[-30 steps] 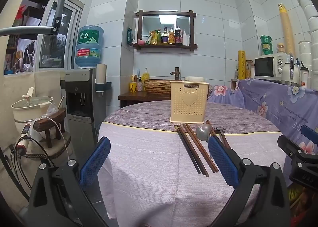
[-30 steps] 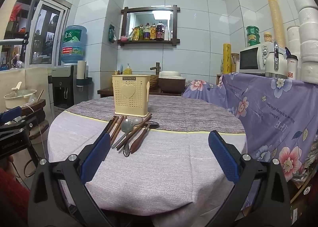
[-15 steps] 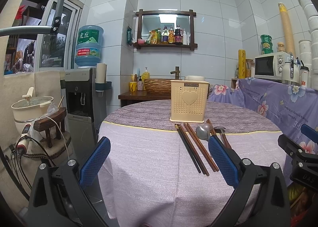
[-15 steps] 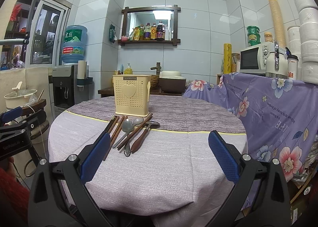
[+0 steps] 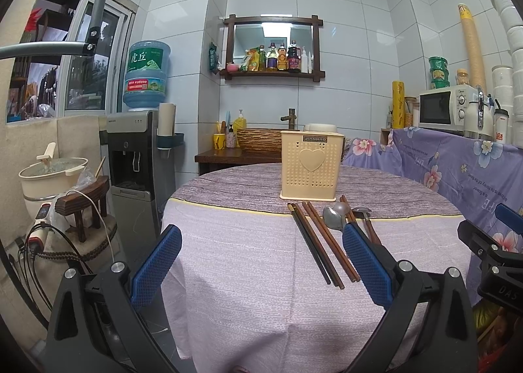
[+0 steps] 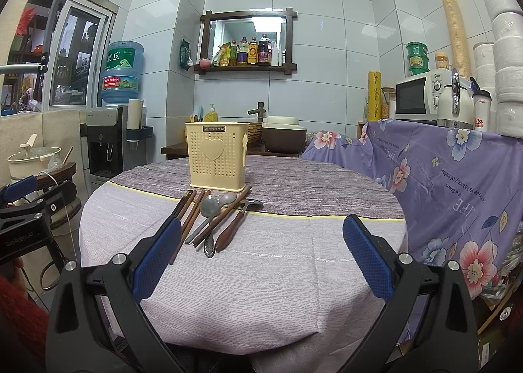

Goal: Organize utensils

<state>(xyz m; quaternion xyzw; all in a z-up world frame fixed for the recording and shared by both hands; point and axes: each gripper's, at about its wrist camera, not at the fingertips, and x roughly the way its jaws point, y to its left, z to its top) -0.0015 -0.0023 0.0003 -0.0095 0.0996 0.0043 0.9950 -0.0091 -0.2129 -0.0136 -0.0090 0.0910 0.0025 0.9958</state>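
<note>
A: How far along was it?

B: Barely started, by my read. Every utensil lay flat on the round table (image 6: 327, 275), in a loose bundle just in front of the cream utensil holder (image 6: 216, 154). I couldn't see into the holder from either cam, but nothing stuck out above its rim.

A: What was in the bundle?

B: Dark chopsticks (image 5: 309, 240), reddish-brown chopsticks (image 5: 328, 240), two metal spoons (image 6: 209, 208) w/ bowls toward the holder, & a wood-handled spoon (image 6: 233, 226). Some overlapped; one brown stick crossed the spoon handles diagonally. Exact count was hard to tell.

A: Grippers?

B: Left gripper (image 5: 261, 270) had its blue fingers spread wide, nothing between them. Right gripper (image 6: 261, 258) was the same: fingers wide apart, empty. Both hung off the near edge of the table, not touching anything.

A: Where did the stuff sit vs. the fingers?

B: In the left cam, the chopsticks lay ahead, toward the right-hand finger; that finger's tip overlapped the spoon handles in view. The holder stood beyond, a bit right of center. In the right cam, the bundle lay ahead by the left-hand finger, whose tip covered the near ends of the chopsticks; the holder stood past it, left of center.

A: So what was left?

B: All of it, I'd judge: pick up each piece & stand it in the holder. The overlapped ones prob. needed separating first, or a grab might've dragged neighbors along.
</note>
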